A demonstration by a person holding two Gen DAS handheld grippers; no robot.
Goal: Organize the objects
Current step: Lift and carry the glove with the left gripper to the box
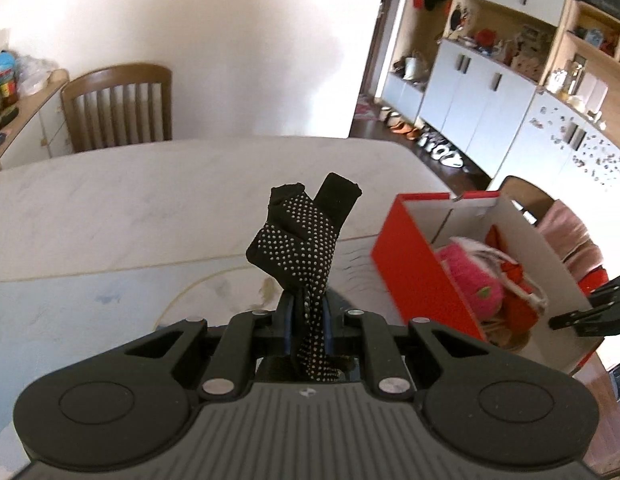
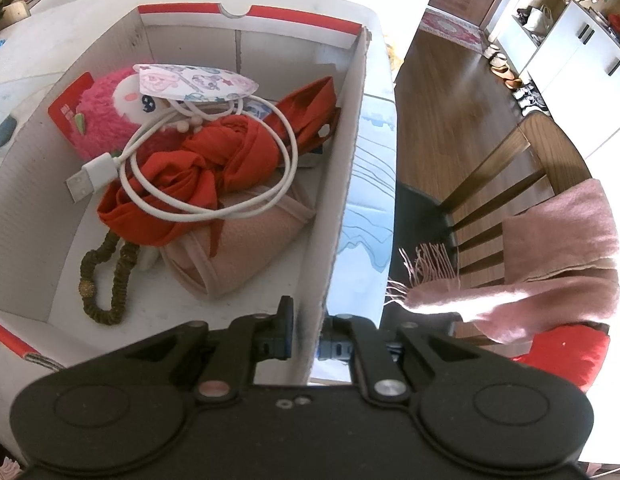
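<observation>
My left gripper (image 1: 306,312) is shut on a black glove with white grip dots (image 1: 297,244), which sticks up above the table (image 1: 109,200). To its right stands the red and white box (image 1: 406,268), holding a pink plush toy (image 1: 470,280) and red cloth. In the right wrist view my right gripper (image 2: 307,336) is shut on the box's right wall (image 2: 342,208). Inside lie the pink plush toy (image 2: 105,120), a printed face mask (image 2: 193,80), a white USB cable (image 2: 213,184), red cloth (image 2: 213,160), a pink fabric piece (image 2: 245,252) and a brown hair tie (image 2: 109,280).
A wooden chair (image 1: 117,108) stands at the table's far side. Another chair (image 2: 506,184) draped with a pink scarf (image 2: 550,256) is right of the box. White cabinets (image 1: 478,104) and shoes on the floor lie beyond. The right gripper's tool (image 1: 594,308) shows at the left view's edge.
</observation>
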